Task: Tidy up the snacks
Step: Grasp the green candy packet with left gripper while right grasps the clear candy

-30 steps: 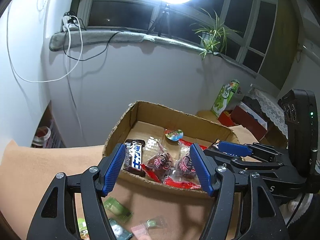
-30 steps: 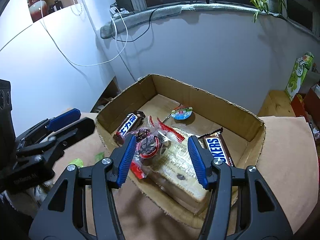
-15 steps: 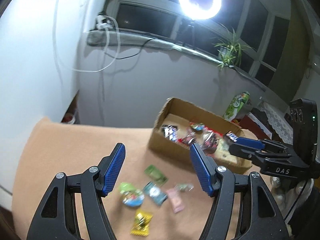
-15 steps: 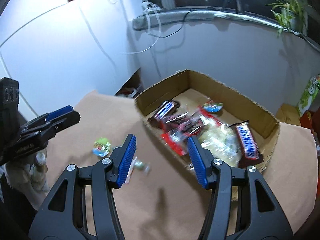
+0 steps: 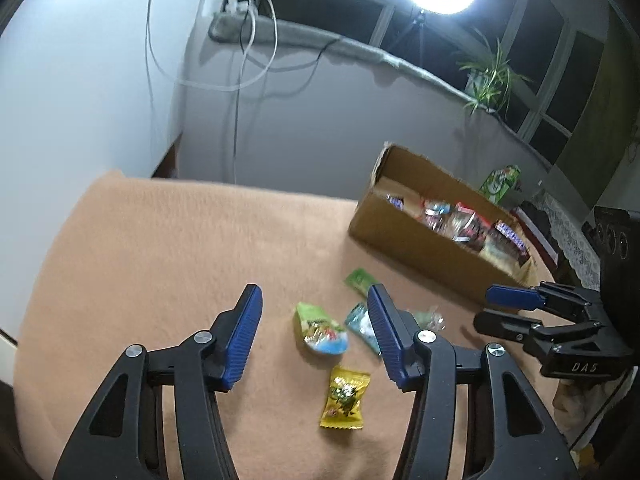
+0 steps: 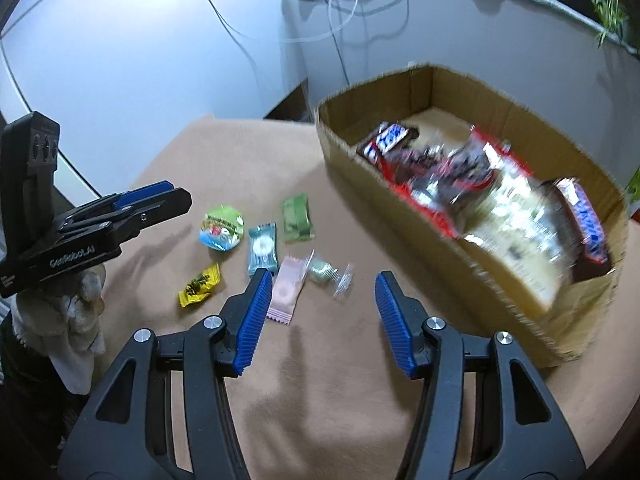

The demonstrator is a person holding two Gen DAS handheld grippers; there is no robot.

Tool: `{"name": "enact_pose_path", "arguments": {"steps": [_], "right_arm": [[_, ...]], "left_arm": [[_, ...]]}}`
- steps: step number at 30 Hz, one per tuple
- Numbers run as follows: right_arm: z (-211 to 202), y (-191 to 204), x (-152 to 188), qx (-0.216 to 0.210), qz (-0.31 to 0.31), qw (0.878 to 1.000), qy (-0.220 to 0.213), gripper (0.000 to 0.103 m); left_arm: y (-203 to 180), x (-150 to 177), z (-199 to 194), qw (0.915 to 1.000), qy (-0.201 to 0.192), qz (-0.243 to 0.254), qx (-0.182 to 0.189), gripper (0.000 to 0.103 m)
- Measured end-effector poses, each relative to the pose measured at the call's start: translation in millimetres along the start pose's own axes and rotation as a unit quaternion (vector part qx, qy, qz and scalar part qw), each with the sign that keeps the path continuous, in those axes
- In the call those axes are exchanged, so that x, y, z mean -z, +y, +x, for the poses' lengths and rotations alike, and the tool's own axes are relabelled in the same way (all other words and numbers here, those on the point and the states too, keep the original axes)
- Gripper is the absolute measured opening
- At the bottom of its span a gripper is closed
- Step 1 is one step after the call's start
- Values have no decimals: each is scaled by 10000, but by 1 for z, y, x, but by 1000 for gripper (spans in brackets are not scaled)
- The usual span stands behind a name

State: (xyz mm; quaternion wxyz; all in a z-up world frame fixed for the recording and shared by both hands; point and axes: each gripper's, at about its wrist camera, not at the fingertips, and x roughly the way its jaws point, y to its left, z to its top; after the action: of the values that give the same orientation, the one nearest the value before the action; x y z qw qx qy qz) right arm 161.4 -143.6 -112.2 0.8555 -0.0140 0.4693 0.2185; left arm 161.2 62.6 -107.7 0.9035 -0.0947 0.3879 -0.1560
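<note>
Beside the open brown cardboard box (image 5: 436, 248), left wrist view: left gripper (image 5: 316, 336) hung over loose sweets, jaws just narrowed but released, nothing between the pads; yellow wrapped candy (image 5: 345, 397) lay nearest, probably the next pick. Right wrist view: right gripper (image 6: 320, 320) was unclenched and empty near the box (image 6: 500, 272), above the pink sachet (image 6: 287, 289), apparently staged to sort strays into the box.

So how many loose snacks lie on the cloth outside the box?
6, clustered left of the box: round green cup, yellow candy, blue packet, green packet, pink packet, clear-wrapped candy. None seem hidden.
</note>
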Motion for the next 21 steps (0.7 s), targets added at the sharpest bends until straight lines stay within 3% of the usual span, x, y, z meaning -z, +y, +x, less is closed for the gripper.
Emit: {"name": "enact_pose_path", "arguments": {"steps": [7, 21], "right_arm": [[31, -4, 0, 198, 187, 9995, 184, 56], [50, 15, -2, 676, -269, 9972, 147, 35]], "left_arm": [[-2, 8, 12, 9997, 222, 92, 37, 54], [-3, 22, 38, 9976, 653, 226, 11, 52]]}}
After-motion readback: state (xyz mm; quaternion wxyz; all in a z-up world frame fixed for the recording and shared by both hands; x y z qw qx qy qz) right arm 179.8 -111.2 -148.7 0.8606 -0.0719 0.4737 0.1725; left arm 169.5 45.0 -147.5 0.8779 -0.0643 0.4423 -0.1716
